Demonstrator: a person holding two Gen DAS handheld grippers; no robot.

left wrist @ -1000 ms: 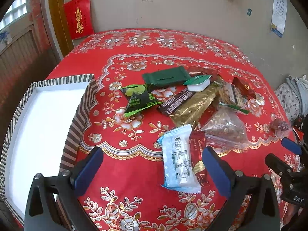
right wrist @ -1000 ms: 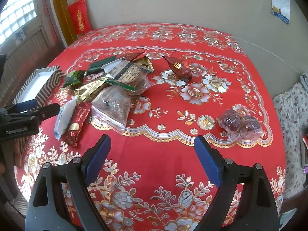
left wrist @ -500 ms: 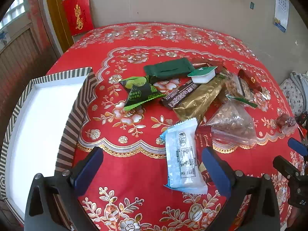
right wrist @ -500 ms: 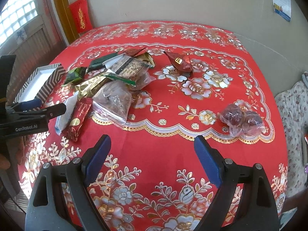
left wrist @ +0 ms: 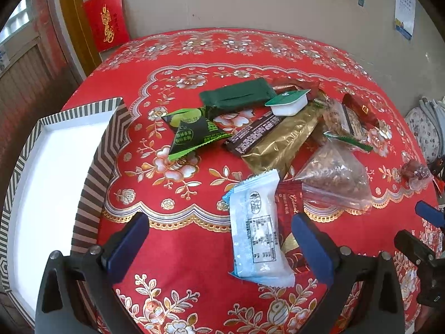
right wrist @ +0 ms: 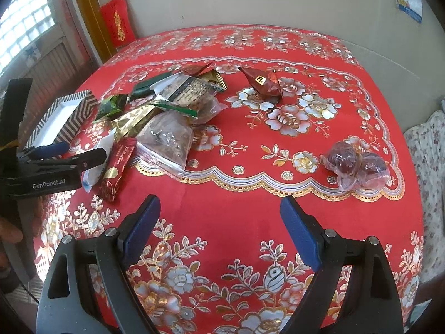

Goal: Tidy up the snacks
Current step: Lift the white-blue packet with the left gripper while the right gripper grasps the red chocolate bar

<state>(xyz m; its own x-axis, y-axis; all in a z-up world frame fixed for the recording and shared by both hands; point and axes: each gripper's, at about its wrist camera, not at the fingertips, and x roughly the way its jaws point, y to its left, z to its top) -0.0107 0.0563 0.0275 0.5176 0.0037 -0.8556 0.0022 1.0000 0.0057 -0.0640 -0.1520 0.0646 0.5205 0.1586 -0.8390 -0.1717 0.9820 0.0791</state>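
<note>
The red packet [left wrist: 289, 222] lies half under the pale blue packet [left wrist: 257, 228]; the striped tray [left wrist: 91, 167] is cut off at the left edge.

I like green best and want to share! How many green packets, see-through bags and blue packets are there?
Green packets: 3
See-through bags: 3
Blue packet: 1
Total: 7

Left gripper [left wrist: 219, 239] lowered, closer to light-blue packet [left wrist: 257, 231].
</note>
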